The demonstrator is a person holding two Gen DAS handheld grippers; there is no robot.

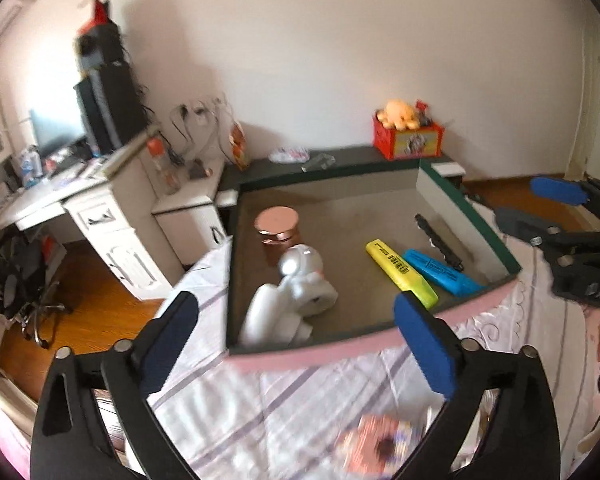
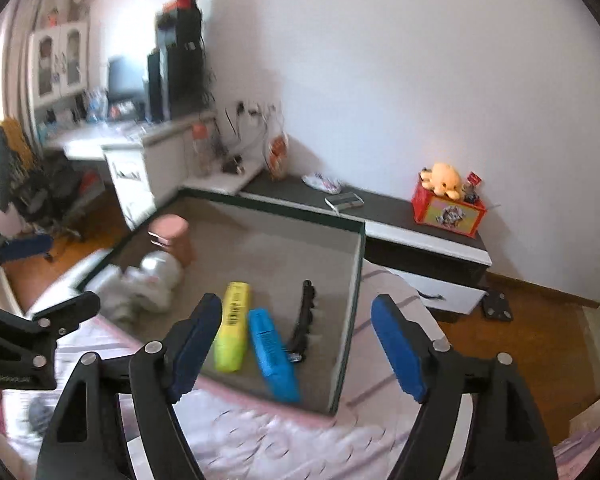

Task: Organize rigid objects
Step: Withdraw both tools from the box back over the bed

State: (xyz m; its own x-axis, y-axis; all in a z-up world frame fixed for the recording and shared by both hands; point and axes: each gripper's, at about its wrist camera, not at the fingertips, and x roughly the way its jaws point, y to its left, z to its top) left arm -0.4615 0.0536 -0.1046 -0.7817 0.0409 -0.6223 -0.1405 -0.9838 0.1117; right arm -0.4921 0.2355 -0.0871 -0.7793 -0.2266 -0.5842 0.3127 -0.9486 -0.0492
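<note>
Jaws of the left gripper [image 1: 296,312] and right gripper [image 2: 298,322] stand wide and empty, so pick the next loose item squarely and lower it into the tray [image 1: 312,350] at frame centre, beside the highlighters [image 1: 400,270], on the striped bedsheet [image 1: 268,408] near a desk [image 1: 112,200].

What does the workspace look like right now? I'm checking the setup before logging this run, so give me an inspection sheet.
Surface: bed sheet with striped pattern, bearing a box.
Job's things: in the box, jar, white toy, yellow marker, blue marker, black clip.
Clutter: blurred round thing on the sheet.
Grippers: left gripper open, empty; right gripper open, empty.
Cables: wall cords.
Surroundings: desk, red box.
</note>
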